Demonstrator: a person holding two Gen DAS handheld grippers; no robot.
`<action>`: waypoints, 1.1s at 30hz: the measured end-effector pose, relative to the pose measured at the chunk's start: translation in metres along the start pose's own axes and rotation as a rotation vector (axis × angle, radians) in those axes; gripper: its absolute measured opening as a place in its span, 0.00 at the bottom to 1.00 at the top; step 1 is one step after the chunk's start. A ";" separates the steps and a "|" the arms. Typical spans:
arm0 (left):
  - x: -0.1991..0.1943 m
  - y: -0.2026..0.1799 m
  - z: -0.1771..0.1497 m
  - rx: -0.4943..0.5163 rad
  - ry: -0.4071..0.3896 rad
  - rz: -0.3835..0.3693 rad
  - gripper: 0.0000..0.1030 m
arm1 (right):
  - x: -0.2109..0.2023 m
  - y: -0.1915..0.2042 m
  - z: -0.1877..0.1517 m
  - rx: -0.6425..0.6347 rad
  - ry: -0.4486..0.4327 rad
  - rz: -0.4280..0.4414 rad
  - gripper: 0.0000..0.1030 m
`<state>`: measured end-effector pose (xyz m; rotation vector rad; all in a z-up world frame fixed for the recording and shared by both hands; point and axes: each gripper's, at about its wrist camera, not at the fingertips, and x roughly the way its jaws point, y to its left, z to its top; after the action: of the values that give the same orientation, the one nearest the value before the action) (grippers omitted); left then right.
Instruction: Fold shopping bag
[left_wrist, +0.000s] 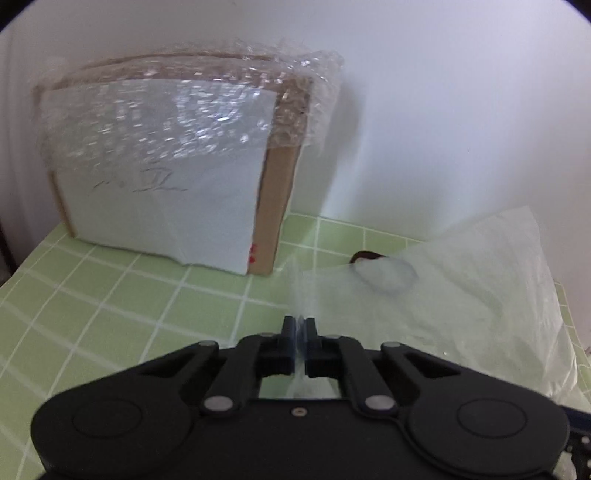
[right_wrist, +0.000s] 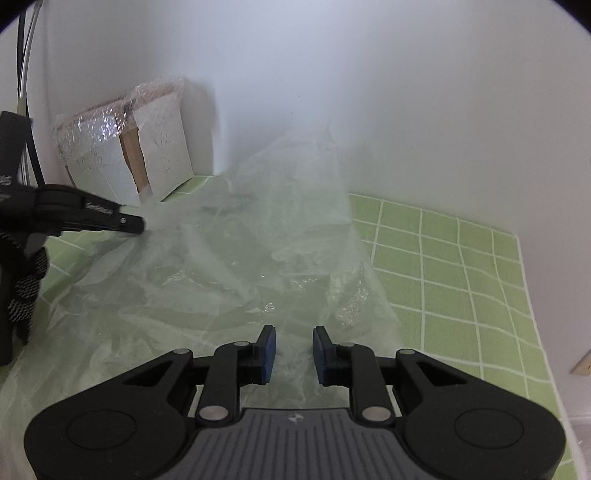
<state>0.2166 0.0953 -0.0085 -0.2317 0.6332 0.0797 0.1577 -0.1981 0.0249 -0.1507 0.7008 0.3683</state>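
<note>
Plastic shopping bag (right_wrist: 236, 266) sprawls crumpled over the green tabletop (right_wrist: 461, 266), stretching from near right to far left. Left tool (left_wrist: 300, 325) is pinched onto its far-left edge; right tool (right_wrist: 294, 347), gaping wide, hovers over the near edge.

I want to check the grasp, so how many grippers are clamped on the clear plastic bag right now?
1. The left gripper is shut on an edge of the translucent plastic shopping bag. The right gripper hangs open above the bag's near side, gripping nothing.
</note>
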 end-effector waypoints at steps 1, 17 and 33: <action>-0.007 0.002 -0.005 -0.020 -0.002 0.009 0.03 | 0.001 0.002 0.002 -0.012 0.003 -0.014 0.22; -0.148 0.001 -0.087 0.038 0.046 0.066 0.03 | 0.018 0.034 0.020 -0.245 -0.005 -0.038 0.16; -0.057 -0.045 0.051 0.320 -0.054 -0.285 0.70 | 0.021 0.013 0.006 -0.128 -0.064 0.026 0.16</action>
<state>0.2070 0.0635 0.0741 -0.0085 0.5451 -0.2876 0.1711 -0.1790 0.0158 -0.2505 0.6164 0.4412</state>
